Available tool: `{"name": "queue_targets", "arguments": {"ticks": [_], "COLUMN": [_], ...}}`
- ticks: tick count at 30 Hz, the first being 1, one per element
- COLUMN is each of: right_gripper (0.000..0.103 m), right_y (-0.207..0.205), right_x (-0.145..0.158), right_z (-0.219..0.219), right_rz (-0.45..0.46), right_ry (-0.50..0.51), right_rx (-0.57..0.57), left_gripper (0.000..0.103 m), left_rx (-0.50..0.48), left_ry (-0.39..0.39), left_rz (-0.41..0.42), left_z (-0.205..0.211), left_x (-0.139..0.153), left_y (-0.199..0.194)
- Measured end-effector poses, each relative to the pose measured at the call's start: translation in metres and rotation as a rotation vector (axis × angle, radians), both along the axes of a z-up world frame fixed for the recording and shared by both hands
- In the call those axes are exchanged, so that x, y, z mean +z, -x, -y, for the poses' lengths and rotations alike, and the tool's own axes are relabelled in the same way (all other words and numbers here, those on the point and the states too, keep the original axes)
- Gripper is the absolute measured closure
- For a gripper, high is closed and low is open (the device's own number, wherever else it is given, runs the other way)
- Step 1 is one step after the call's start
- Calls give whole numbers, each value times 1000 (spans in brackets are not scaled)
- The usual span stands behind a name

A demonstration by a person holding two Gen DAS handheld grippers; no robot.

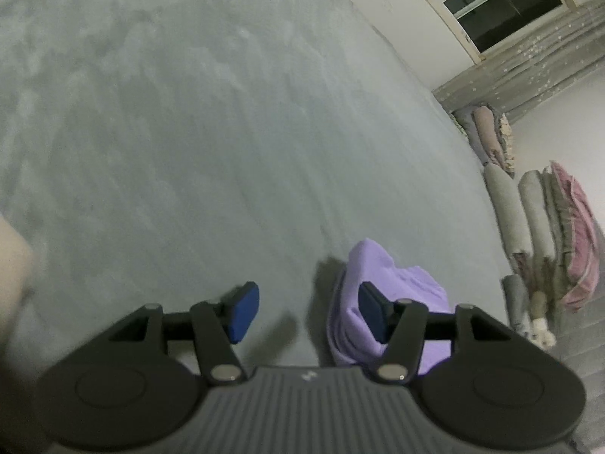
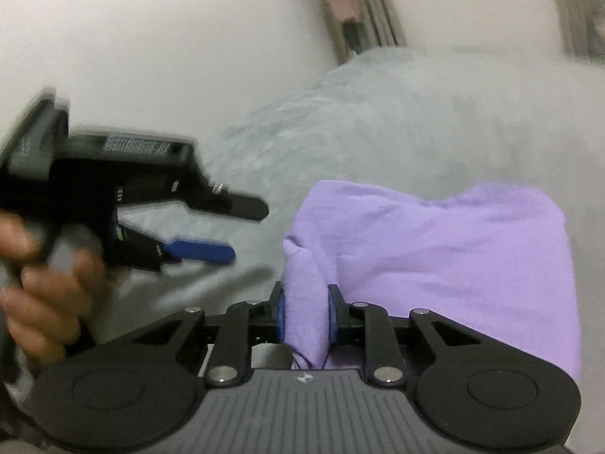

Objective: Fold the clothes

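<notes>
While the right gripper (image 2: 305, 316) pinches a fold of the purple cloth (image 2: 453, 265), the left gripper (image 1: 308, 312) hangs wide open, holding nothing.
Bunched in a heap, the cloth lies on the grey bed (image 1: 189, 132) near its right edge, just beside the left gripper's right finger (image 1: 372, 312); a hand (image 2: 41, 287) grips the left gripper's handle.

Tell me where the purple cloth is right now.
The purple cloth lies on the grey bed, one bunched fold pinched in the right tool; the open left tool sits just to its left.
</notes>
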State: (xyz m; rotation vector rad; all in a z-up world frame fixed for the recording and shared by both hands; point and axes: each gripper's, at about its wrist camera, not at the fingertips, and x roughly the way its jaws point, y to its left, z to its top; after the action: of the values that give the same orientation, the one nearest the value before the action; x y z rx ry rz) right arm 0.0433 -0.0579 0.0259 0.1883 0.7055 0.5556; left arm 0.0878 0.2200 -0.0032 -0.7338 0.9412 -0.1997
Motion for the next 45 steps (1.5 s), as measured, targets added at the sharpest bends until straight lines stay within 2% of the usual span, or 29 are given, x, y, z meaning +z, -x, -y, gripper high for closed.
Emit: {"name": "queue_targets", "arguments": {"ticks": [4, 9, 11, 16, 21, 27, 30, 32, 33, 34, 36, 39, 42, 45], "right_gripper": [83, 83, 83, 83, 83, 83, 83, 83, 83, 83, 82, 76, 63, 57], "right_y": [-19, -28, -27, -16, -3, -2, 3, 4, 4, 3, 2, 1, 2, 0], "right_x": [-1, 5, 8, 18, 16, 9, 11, 12, 11, 10, 8, 7, 12, 27], "right_z": [22, 32, 33, 18, -5, -11, -10, -12, -13, -14, -15, -16, -14, 10], "right_rz": [-58, -76, -62, 40, 129, 158, 178, 191, 193, 195, 196, 189, 169, 101], "right_ry": [-141, -213, -214, -87, 59, 81, 94, 105, 111, 117, 129, 152, 194, 135], "right_rx": [-20, -33, -31, 16, 74, 78, 85, 92, 95, 99, 107, 131, 186, 233], "left_gripper": [42, 41, 43, 41, 41, 41, 41, 45, 54, 58, 72, 83, 85, 85], "left_rx": [-17, -38, -22, -14, -36, -86, -88, -92, -106, -119, -147, -183, -188, -196], "left_ry": [80, 180, 193, 271, 257, 193, 199, 191, 182, 172, 111, 40, 46, 36], "left_rz": [-13, -29, -21, 5, 9, 2, 1, 5, 8, 11, 19, 33, 26, 28], "left_z": [3, 8, 12, 19, 27, 33, 31, 33, 35, 38, 46, 52, 51, 52], "left_x": [-8, -18, -22, -36, -43, -40, -42, -42, -42, -41, -40, -38, -36, -34], "left_y": [-3, -7, -8, -19, -26, -27, -24, -24, -24, -24, -25, -25, -25, -24]}}
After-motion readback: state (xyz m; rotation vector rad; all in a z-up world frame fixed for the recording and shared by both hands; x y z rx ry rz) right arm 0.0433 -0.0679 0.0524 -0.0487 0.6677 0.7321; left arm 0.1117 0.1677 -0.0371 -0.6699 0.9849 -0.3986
